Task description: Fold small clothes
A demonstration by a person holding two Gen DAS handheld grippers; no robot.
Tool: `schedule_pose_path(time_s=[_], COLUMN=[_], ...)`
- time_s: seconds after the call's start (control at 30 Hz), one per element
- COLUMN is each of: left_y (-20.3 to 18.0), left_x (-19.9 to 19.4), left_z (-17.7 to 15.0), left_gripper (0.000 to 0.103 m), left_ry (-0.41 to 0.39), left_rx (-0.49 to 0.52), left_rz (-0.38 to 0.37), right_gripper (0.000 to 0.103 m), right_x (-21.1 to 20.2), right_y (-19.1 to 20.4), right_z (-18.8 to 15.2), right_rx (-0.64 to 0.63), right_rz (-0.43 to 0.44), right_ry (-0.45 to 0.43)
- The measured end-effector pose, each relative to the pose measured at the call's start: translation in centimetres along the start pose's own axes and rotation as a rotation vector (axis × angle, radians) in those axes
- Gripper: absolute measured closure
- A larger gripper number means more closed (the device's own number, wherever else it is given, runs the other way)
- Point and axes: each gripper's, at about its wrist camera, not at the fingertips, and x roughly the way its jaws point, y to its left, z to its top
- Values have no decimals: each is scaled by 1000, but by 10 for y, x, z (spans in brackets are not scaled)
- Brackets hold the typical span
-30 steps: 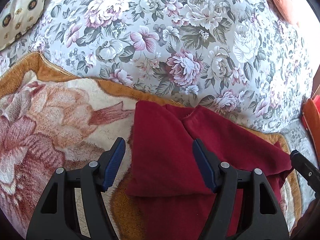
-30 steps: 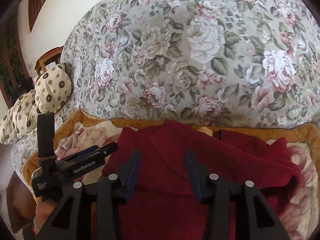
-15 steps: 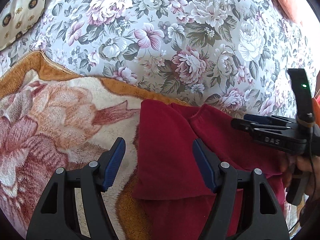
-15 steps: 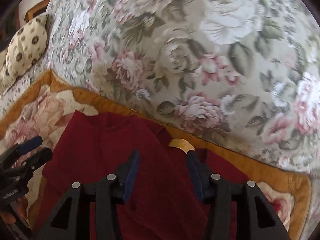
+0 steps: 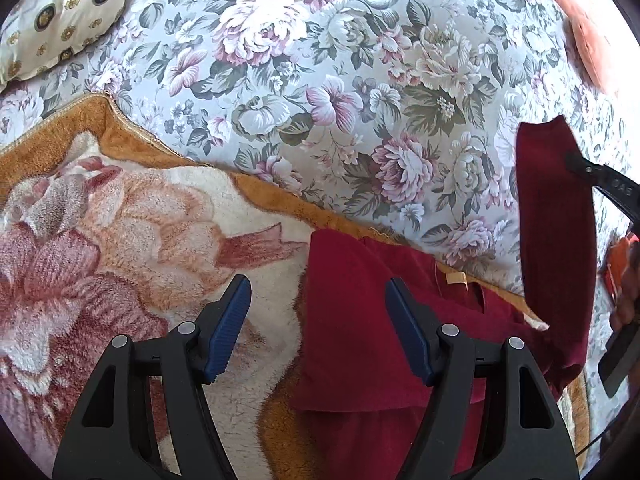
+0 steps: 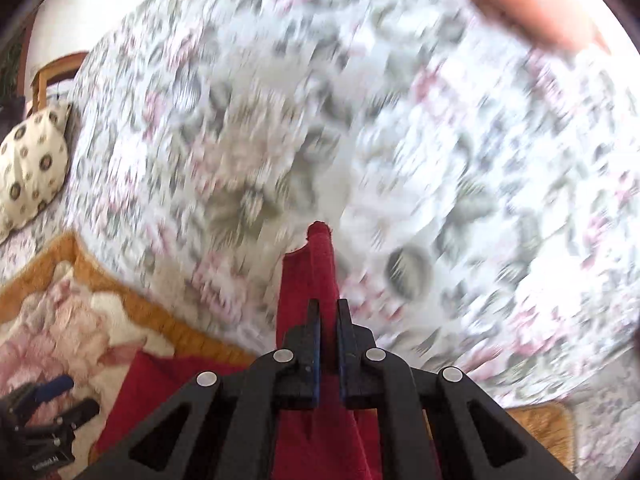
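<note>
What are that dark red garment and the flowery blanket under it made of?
The red garment looks like a soft matte knit, perhaps cotton jersey: it hangs limp from the right gripper. The blanket looks like plush fleece, with a fuzzy pile.

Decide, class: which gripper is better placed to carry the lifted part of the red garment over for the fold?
Right. The right gripper is shut on the red garment, holding its raised flap. The left gripper is open, gripping nothing.
</note>
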Motion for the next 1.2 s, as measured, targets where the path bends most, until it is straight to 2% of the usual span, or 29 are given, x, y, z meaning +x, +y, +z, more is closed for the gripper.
schedule_pose_path(time_s=[0.03, 0.1, 0.23, 0.33, 0.4, 0.47, 0.53, 0.67, 0.73, 0.83, 0.93, 1.0, 1.07, 1.13, 1.2], left_y=[5, 17, 39, 42, 36, 27, 19, 2, -9, -21, -30, -30, -29, -29, -28], left_x=[-2, -6, -9, -4, -2, -1, -1, 9, 19, 33, 48, 51, 54, 55, 51], left_z=[2, 6, 8, 9, 7, 6, 4, -2, -5, -8, -11, -13, -13, -12, -12], left_gripper=[33, 33, 33, 33, 33, 33, 33, 32, 31, 31, 31, 32, 46, 75, 83], left_ry=[-8, -20, -27, -7, 3, 7, 13, 61, 101, 120, 145, 129, 129, 138, 134], left_rx=[-19, -61, -158, -177, -158, -124, -92, -46, -13, 6, 5, -9, -30, -22, -9], left_rz=[1, 6, -5, -15, -23, -31, -48, -69, -62, -59, -83, -88, -114, -98, -91], right_gripper=[97, 97, 97, 96, 75, 63, 62, 62, 62, 62, 61, 61, 61, 61, 61], right_x=[-7, -3, 38, 43, 33, 16, 1, -30, -49, -70, -78, -76, -67, -53, -30], right_y=[10, 43, 96, 126, 129, 109, 81, 19, -20, -83, -141, -167, -184, -191, -190], right_z=[0, -17, -84, -129, -138, -137, -134, -137, -142, -154, -171, -180, -184, -185, -185], right_rx=[-13, -66, 49, 41, -3, 55, 134, 201, 235, 303, 385, 426, 466, 489, 498], right_rz=[15, 92, 342, 448, 476, 543, 590, 495, 393, 205, 68, 19, 13, 38, 49], right_ry=[-19, 39, 276, 402, 420, 393, 395, 378, 342, 323, 356, 373, 382, 384, 417])
